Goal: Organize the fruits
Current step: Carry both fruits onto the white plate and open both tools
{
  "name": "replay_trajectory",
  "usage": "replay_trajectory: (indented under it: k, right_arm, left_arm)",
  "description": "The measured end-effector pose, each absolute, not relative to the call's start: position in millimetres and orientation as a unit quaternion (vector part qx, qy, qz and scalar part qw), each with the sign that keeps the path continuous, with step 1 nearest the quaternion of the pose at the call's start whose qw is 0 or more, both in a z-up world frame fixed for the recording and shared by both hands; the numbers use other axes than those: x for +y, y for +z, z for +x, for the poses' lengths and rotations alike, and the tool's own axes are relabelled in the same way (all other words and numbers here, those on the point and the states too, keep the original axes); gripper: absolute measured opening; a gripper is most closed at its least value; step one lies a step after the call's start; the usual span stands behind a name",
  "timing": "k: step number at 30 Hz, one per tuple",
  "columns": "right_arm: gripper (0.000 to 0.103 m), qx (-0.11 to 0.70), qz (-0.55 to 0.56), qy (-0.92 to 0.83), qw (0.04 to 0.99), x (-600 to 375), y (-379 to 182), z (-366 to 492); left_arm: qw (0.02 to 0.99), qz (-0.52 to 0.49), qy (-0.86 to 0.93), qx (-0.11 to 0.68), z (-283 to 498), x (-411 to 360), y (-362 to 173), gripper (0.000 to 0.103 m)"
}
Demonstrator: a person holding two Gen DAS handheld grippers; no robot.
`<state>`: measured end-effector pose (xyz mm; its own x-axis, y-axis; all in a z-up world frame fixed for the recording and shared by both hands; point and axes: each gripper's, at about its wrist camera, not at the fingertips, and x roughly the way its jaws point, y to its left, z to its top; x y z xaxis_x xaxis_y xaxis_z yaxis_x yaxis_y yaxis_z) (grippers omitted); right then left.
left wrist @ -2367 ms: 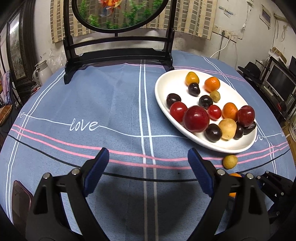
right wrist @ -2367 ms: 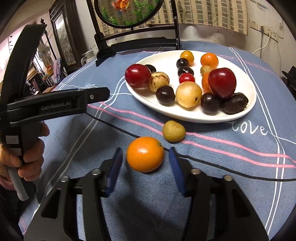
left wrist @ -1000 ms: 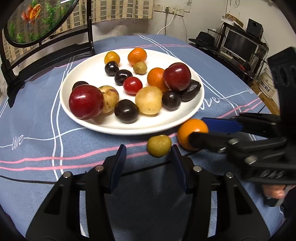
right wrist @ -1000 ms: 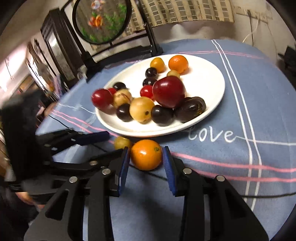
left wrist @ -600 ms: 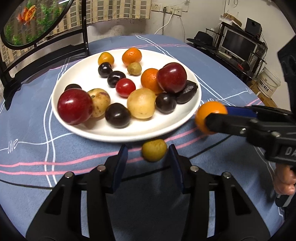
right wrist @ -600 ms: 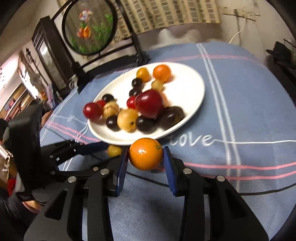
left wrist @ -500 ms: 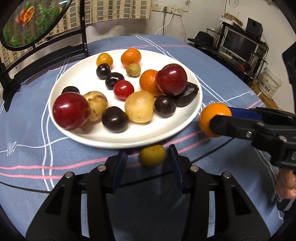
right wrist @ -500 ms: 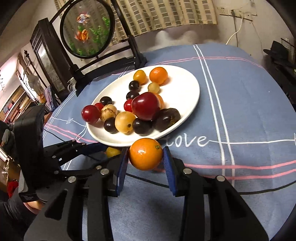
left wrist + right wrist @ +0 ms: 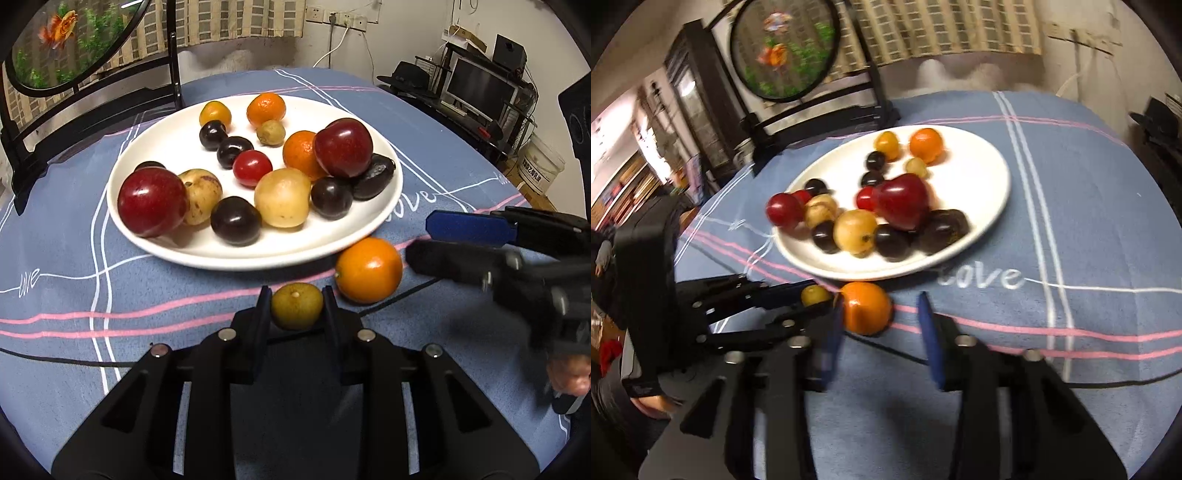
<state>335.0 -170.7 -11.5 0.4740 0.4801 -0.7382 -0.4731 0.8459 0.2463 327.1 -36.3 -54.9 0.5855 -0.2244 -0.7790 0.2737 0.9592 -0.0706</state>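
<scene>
Desk (image 9: 74, 369) under the blue striped cloth carried everything; white plate (image 9: 155, 243) sat mid-desk, already loaded with red, dark, yellow and orange fruit. Fish screen (image 9: 783, 48) on a black stand stood behind the plate, well apart from it.

Two fruits were off the plate, both just beside its near rim. Orange (image 9: 368, 270) lay on the cloth almost touching the rim. Right gripper (image 9: 879, 321) had its jaws apart, the orange between them but hard against the left jaw, clear gap to the right jaw; nothing was gripped. Small green-yellow fruit (image 9: 297, 305) sat just left of the orange, near the rim; left gripper (image 9: 297, 306) had its jaws together on it, pads touching both sides. Couldn't tell if it was off the cloth yet.

Step in hand, my read: carry the small fruit onto the plate. Lift clear of the rim first, don't drag over it. Keep the squeeze light; it's round and could squirt out.

Room: the plate's near half was crowded, fruit touching fruit. Bare white showed at the plate's far right and along the near rim left of the dark plums. Far right looked the safer drop. The grippers were close together at the near rim, so one should move at a time.
</scene>
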Motion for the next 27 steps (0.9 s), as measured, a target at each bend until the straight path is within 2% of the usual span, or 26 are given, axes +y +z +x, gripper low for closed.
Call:
replay_trajectory:
  k: [6,7,8,12,20,27]
  right_arm:
    - [0.051,0.468,0.015,0.279,0.838,-154,-34,349]
    - [0.048,0.474,0.021,0.278,0.835,-155,-37,352]
    - [0.04,0.475,0.024,0.275,0.835,-157,-39,355]
    - [0.039,0.478,0.026,0.275,0.834,-162,-32,348]
    - [0.04,0.399,0.007,0.291,0.869,-158,15,327]
    - [0.04,0.36,0.009,0.26,0.896,-152,33,370]
  left_arm:
    - [0.89,0.037,-0.139,0.433,322,-36,-55,0.028]
    - [0.89,0.037,-0.14,0.433,321,-36,-55,0.028]
    - [0.89,0.035,-0.141,0.433,319,-35,-55,0.028]
    - [0.888,0.016,-0.142,0.437,319,-27,-54,0.028]
    - [0.901,-0.003,-0.145,0.408,309,-7,-24,0.028]
    - [0.927,0.014,-0.101,0.362,361,0,11,0.027]
